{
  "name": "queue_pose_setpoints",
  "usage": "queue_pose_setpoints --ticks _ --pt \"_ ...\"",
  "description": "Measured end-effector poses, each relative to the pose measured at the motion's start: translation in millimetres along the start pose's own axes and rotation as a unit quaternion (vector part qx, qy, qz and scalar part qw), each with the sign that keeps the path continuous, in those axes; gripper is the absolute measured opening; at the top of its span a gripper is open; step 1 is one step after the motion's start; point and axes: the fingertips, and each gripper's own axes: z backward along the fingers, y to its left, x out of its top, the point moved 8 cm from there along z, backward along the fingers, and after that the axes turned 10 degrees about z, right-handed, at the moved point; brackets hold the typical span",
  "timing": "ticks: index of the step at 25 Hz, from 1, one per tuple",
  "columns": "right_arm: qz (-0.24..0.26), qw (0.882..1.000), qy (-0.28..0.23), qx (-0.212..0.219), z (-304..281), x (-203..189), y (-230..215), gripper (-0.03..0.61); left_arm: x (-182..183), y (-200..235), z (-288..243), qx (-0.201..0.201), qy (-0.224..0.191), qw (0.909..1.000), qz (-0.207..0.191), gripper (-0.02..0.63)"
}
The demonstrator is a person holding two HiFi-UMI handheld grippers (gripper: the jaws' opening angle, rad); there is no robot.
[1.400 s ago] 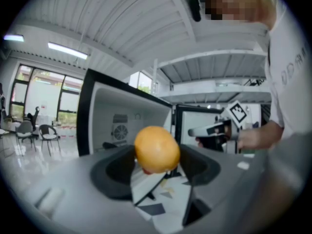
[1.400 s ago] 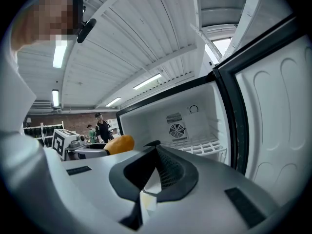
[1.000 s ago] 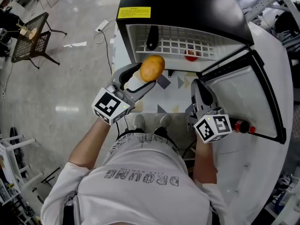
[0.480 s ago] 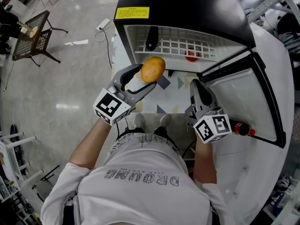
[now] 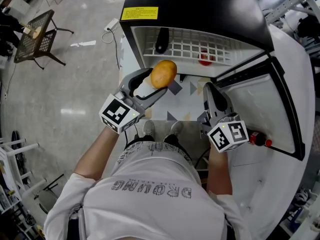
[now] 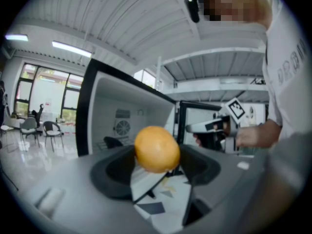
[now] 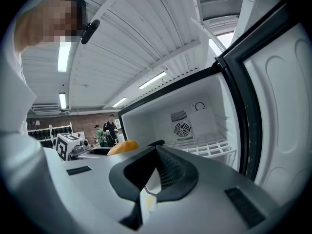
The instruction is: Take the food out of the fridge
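The orange food [image 5: 163, 73] is out in front of the fridge [image 5: 200, 4], up over the patterned mat [image 5: 189, 91]. Your left gripper [image 5: 159, 80] has it pinched between its jaws, which are spread just to the food's width.

Around you, the fridge door [image 5: 260, 96] stands wide open on your right, just beside your right gripper [image 5: 210, 90]. That gripper's jaws are pressed together with nothing in them. A dark, red-tipped item [image 5: 258, 137] sits against the door, near that gripper's marker cube. Off to your left there's a black mesh table [image 5: 32, 36] and a white power strip [image 5: 111, 26] on the floor, both well apart from you.

The food itself is round, smooth, orange-yellow and whole.

Inside the fridge, the white wire shelf [image 5: 190, 48] carries a dark object [image 5: 161, 40] at its left and a small red thing [image 5: 204, 59] nearer its front right.
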Motion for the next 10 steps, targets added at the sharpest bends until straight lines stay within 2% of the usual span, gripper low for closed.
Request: queue_pose_setpoints --ticks 10 --pt "0.0 1.0 0.007 0.005 0.4 -2.4 -3.6 0.001 0.3 -5.1 -5.6 -0.005 0.003 1.0 -0.004 0.295"
